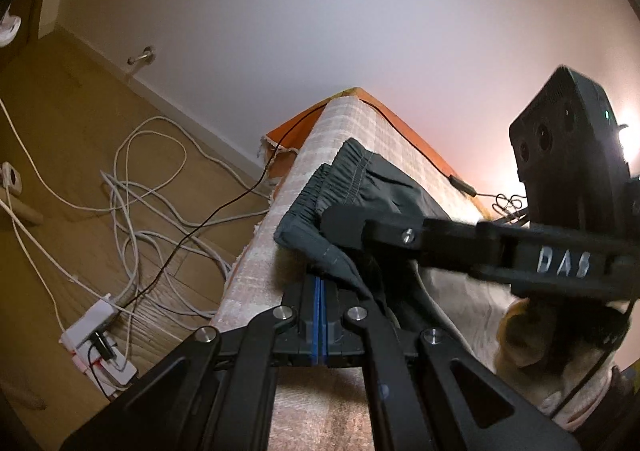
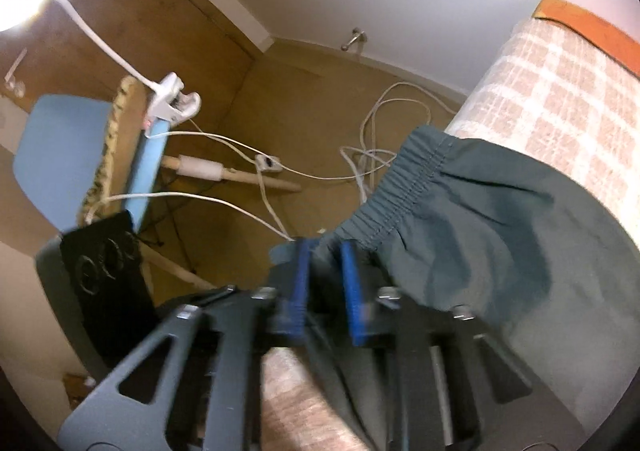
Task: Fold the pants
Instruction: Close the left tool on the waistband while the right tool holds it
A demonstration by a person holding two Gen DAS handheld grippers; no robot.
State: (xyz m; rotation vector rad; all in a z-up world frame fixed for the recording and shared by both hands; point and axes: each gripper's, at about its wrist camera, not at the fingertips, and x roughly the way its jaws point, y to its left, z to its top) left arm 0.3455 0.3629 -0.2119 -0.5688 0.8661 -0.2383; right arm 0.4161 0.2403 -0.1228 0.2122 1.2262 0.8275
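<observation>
Dark grey-green pants (image 1: pixel 384 187) lie on a table under a checked cloth (image 1: pixel 256 275), their elastic waistband (image 1: pixel 340 171) toward the table's left edge. My left gripper (image 1: pixel 320 281) has its blue pads pressed together, and a folded corner of the pants comes out right at its tips. My right gripper (image 1: pixel 338 221) reaches in from the right across the waistband. In the right wrist view the pants (image 2: pixel 500 219) hang over the cloth's edge (image 2: pixel 560 91), and my right gripper (image 2: pixel 325 263) holds bunched waistband fabric between its blue pads. That view is blurred.
White and black cables (image 1: pixel 132 191) and a power strip (image 1: pixel 96 335) lie on the wooden floor left of the table. A blue chair (image 2: pixel 60 155) with a clamped lamp (image 2: pixel 172 99) stands beyond the table's edge. An orange board (image 1: pixel 404 127) borders the far side, by the wall.
</observation>
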